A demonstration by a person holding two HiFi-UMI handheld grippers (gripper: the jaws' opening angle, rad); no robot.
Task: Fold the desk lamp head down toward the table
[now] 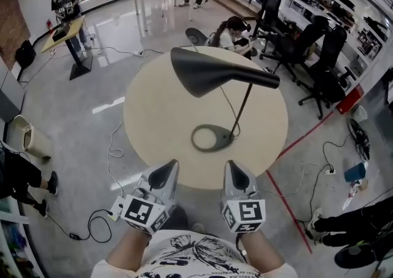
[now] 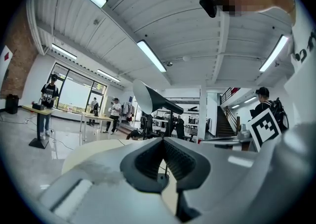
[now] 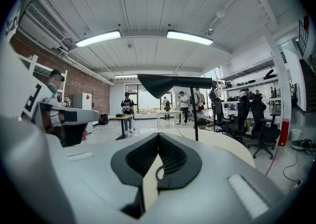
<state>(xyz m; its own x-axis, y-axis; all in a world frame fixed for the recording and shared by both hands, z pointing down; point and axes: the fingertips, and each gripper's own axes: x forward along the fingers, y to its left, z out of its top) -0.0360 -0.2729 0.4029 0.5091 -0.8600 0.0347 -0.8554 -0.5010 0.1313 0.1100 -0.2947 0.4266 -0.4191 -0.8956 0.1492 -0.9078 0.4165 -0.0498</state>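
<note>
A black desk lamp stands on a round beige table (image 1: 153, 117). Its cone-shaped head (image 1: 212, 73) is raised and roughly level, pointing left. A thin stem (image 1: 241, 111) leans down to an oval ring base (image 1: 210, 137). My left gripper (image 1: 167, 171) and right gripper (image 1: 235, 171) hover side by side at the table's near edge, short of the base, both shut and empty. In the left gripper view the lamp head (image 2: 152, 100) rises beyond the closed tips (image 2: 162, 141). In the right gripper view the head (image 3: 173, 83) and stem (image 3: 196, 124) stand ahead of the closed tips (image 3: 158, 136).
A person (image 1: 232, 32) crouches just behind the table's far edge. Black office chairs (image 1: 313, 56) crowd the right side. Cables (image 1: 113, 148) trail on the floor to the left, and a red floor line (image 1: 288, 209) runs on the right. Another person (image 1: 66, 3) stands at a far desk.
</note>
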